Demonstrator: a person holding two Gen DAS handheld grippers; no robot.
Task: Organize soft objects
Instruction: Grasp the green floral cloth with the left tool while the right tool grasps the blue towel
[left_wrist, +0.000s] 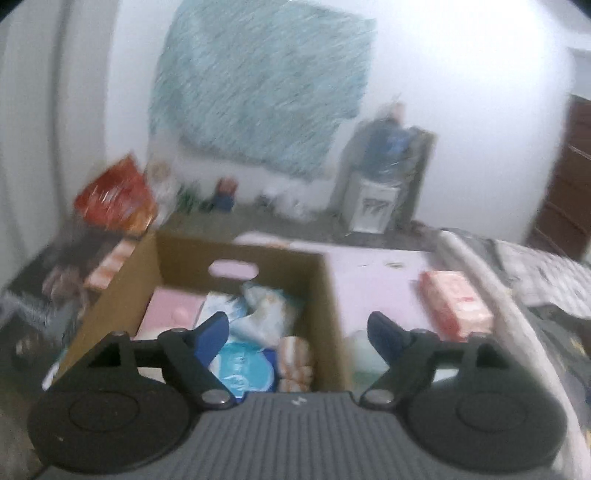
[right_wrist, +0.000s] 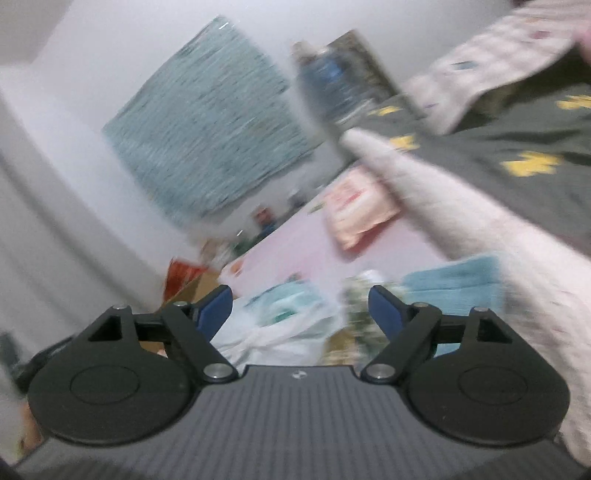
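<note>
A brown cardboard box (left_wrist: 325, 295) stands on a pink surface (left_wrist: 373, 284). It holds several soft packs, among them a white and blue pack (left_wrist: 266, 314), a blue round-labelled pack (left_wrist: 242, 369) and an orange striped roll (left_wrist: 295, 362). My left gripper (left_wrist: 299, 325) is open and empty above the box's near side. An orange tissue pack (left_wrist: 456, 302) lies to the right of the box; it also shows in the right wrist view (right_wrist: 358, 206). My right gripper (right_wrist: 301, 301) is open and empty over a white-green pack (right_wrist: 291, 310), with a blue cloth (right_wrist: 458, 284) to its right. This view is tilted and blurred.
A teal cloth (left_wrist: 258, 85) hangs on the white wall. A water dispenser (left_wrist: 384, 177) stands at the back. A red bag (left_wrist: 114, 192) sits left of the box. A bed edge with grey patterned bedding (right_wrist: 498, 147) runs along the right.
</note>
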